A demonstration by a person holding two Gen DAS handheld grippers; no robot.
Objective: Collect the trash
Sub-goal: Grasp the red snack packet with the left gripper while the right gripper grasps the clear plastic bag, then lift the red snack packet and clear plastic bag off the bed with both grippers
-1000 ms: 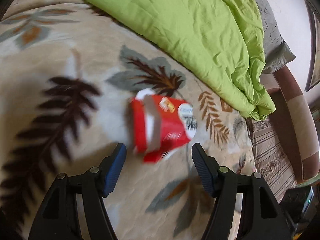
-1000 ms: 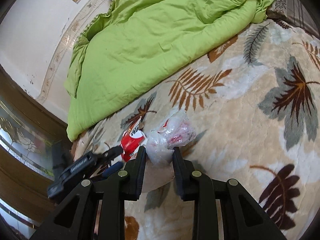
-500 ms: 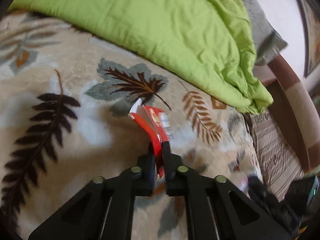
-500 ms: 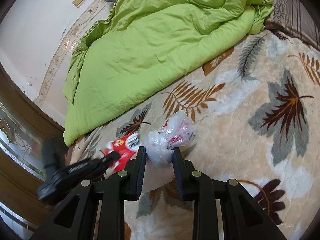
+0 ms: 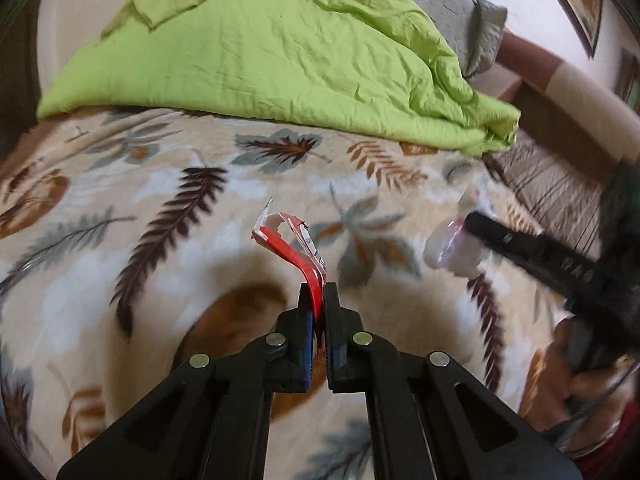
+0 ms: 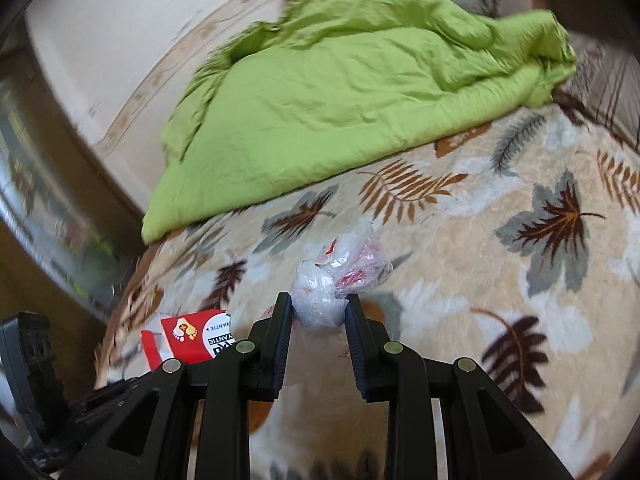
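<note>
Red-and-white flattened carton (image 5: 298,246): pinched edge-on at its near end between the pads of the left gripper (image 5: 319,300), jaws pressed nearly together on it. Long axis runs out from the fingertips toward 11 o'clock, bowed, torn white end farthest out and clear of the leaf-print blanket (image 5: 120,240).

Clear plastic bag wad (image 6: 340,276), crumpled, red print inside: nipped between the fingers of the right gripper (image 6: 319,308), jaws partly closed on its knotted lower lump; loose bulk spills toward 1 o'clock beyond the tips.

Relation: each hand carries its own piece; in the left view the bag hangs at 3 o'clock from the carton, well apart. No bin shows in either view, so drop-off direction cannot be told.

Green quilt (image 5: 280,52): heaped at 12 o'clock, no trash seen on it.
</note>
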